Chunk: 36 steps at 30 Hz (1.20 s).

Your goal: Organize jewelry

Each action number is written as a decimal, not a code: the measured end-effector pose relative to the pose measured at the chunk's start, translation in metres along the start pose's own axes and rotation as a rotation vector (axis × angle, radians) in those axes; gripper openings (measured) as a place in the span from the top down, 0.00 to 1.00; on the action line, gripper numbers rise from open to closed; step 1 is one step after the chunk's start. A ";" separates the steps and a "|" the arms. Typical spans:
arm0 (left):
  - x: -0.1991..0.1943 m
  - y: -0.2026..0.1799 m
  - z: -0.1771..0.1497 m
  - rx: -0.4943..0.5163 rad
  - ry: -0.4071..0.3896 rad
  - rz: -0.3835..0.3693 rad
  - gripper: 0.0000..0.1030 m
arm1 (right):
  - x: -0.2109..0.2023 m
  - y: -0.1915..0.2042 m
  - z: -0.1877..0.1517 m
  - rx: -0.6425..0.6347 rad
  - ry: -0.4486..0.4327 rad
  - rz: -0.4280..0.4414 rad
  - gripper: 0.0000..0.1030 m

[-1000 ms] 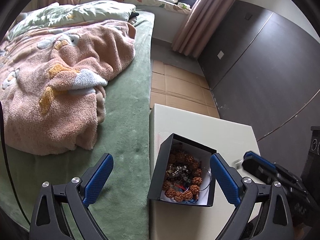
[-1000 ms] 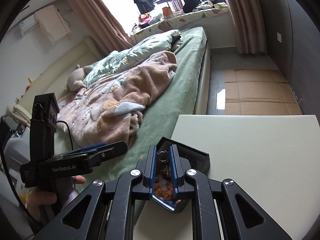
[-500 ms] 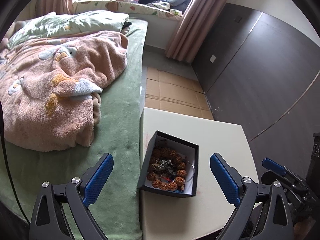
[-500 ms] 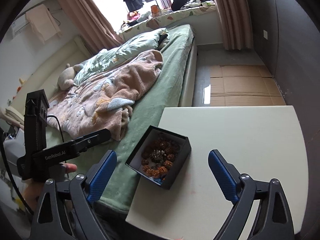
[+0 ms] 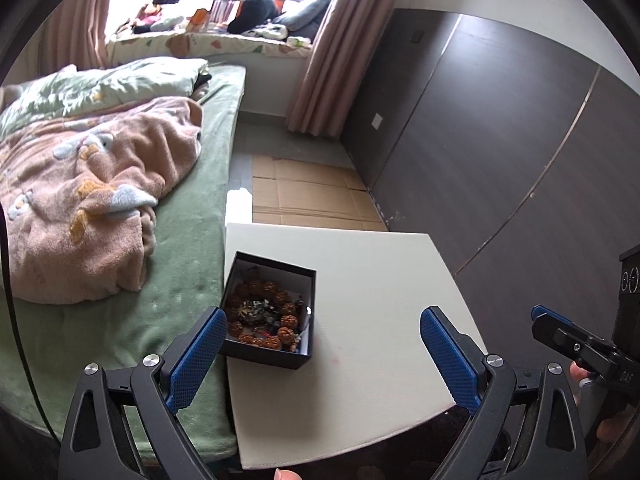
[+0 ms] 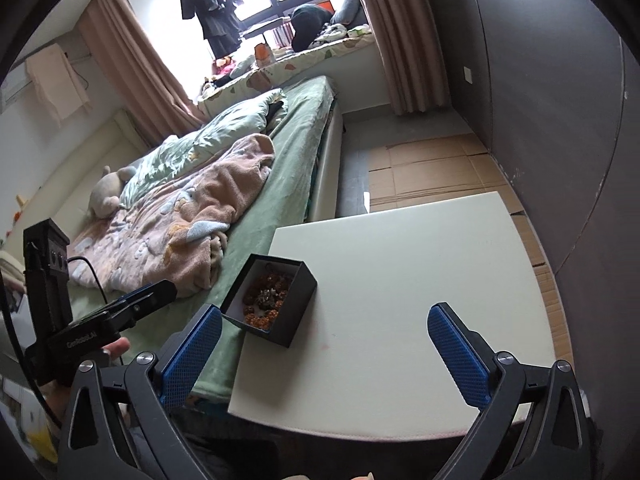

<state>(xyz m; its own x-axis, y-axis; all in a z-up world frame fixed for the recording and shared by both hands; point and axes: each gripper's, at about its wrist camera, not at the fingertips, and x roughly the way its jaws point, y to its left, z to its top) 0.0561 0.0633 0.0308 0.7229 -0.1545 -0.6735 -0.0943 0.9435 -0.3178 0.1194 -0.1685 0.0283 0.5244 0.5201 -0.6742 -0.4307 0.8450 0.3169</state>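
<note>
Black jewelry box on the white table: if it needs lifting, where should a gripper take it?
Probably across the two opposite side walls of the black jewelry box, from above. It sits open-topped and upright, its beaded bracelet below the rim, at the white table edge nearest the bed.

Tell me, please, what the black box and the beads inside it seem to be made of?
The black box looks like matte cardboard: thin straight walls, a white lining, no shine. The beads look like rough brown seeds or carved wood, knobbly and dull; the darker pieces among them are too small to tell.
</note>
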 end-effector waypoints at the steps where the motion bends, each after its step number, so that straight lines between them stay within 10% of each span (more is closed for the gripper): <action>1: -0.003 -0.004 -0.001 0.012 -0.010 0.005 0.05 | -0.006 -0.003 -0.004 0.002 -0.008 -0.007 0.00; 20: -0.031 -0.054 -0.047 0.259 -0.178 0.093 0.05 | -0.035 -0.015 -0.058 -0.047 -0.025 -0.107 0.00; 36: -0.028 -0.044 -0.052 0.233 -0.163 0.086 0.05 | -0.034 -0.013 -0.071 -0.056 -0.018 -0.141 0.00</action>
<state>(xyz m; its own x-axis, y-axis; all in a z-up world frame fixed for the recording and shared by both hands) 0.0046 0.0106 0.0285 0.8211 -0.0397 -0.5694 -0.0142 0.9959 -0.0899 0.0549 -0.2062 0.0000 0.5956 0.3990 -0.6971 -0.3916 0.9020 0.1817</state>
